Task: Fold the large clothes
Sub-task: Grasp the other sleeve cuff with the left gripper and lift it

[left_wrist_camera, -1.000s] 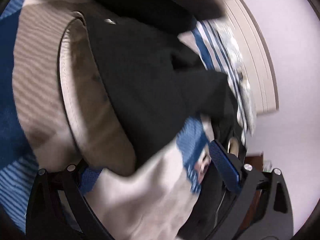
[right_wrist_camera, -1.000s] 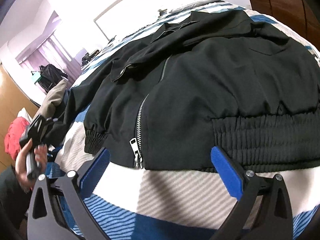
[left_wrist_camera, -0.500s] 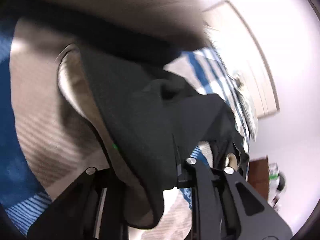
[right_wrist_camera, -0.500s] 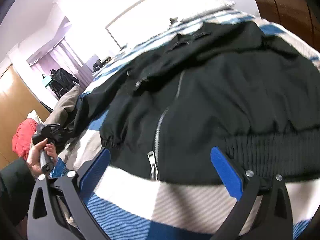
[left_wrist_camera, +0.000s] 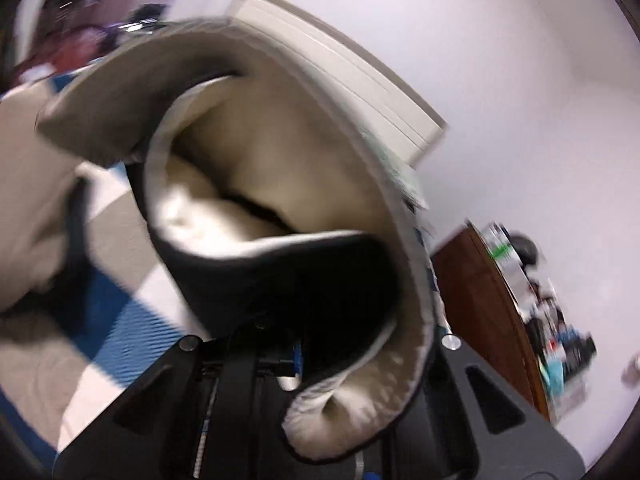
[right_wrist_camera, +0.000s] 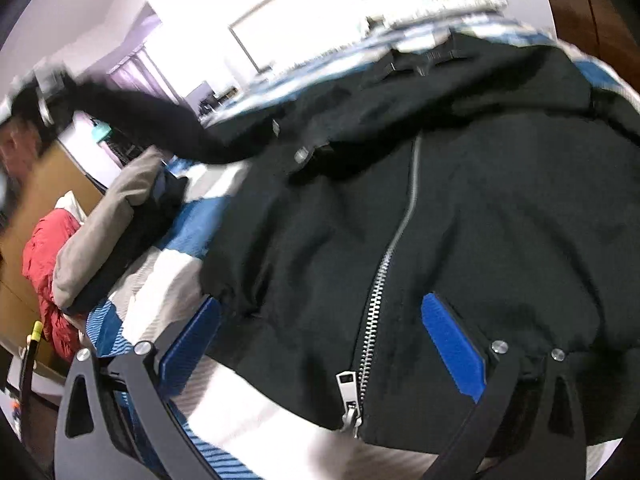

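A black zip-up jacket (right_wrist_camera: 460, 220) is lying spread on a bed's blue-and-white striped cover (right_wrist_camera: 192, 276). The left tongs (left_wrist_camera: 288, 364) are pinching its sleeve (left_wrist_camera: 280, 184), lifted off the bed, while the right tongs (right_wrist_camera: 324, 344) are hovering wide over the hem.

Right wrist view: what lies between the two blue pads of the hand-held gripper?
The black jacket's hem with its silver zipper lies between them, over the striped bedspread. The right hand-held gripper is open.
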The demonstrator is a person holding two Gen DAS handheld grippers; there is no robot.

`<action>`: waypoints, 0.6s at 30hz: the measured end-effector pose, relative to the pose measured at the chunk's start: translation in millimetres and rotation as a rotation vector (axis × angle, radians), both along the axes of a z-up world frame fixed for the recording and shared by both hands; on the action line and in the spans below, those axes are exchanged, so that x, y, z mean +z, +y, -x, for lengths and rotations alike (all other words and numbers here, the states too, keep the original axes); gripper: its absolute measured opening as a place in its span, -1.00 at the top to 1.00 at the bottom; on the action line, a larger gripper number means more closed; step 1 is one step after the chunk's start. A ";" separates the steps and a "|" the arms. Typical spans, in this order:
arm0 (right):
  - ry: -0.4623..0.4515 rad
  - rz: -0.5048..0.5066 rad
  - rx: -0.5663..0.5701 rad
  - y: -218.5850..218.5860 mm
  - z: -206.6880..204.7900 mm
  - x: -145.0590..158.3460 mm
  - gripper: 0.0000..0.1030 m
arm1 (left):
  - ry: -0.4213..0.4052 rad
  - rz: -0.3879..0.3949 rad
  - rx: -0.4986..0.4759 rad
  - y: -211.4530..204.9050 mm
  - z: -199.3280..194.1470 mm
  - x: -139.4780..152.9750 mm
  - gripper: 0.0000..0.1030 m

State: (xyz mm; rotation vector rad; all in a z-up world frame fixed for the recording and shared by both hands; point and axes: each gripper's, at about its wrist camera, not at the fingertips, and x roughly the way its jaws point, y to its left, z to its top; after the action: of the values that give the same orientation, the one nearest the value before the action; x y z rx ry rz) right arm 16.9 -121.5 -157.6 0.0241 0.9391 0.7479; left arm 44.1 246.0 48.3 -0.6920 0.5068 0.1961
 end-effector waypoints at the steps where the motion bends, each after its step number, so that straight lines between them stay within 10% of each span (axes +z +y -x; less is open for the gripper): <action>1: -0.005 0.011 0.003 1.2 0.6 -1.2 -0.93 | 0.014 -0.019 -0.046 -14.9 -22.5 9.8 0.76; 12: -0.028 0.004 0.047 -2.9 3.5 -3.4 -0.93 | 0.074 -0.143 -0.345 -154.6 -182.7 48.3 0.77; 18: -0.036 -0.010 0.072 -5.3 3.0 -5.7 -0.92 | 0.162 -0.169 -0.521 -258.5 -268.1 14.3 0.77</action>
State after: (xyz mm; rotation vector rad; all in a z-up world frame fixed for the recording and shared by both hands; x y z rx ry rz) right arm 14.0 -126.9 -163.3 -0.0144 0.9059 0.8173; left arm 312.2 -12.4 62.6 -0.3627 0.7984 -0.1946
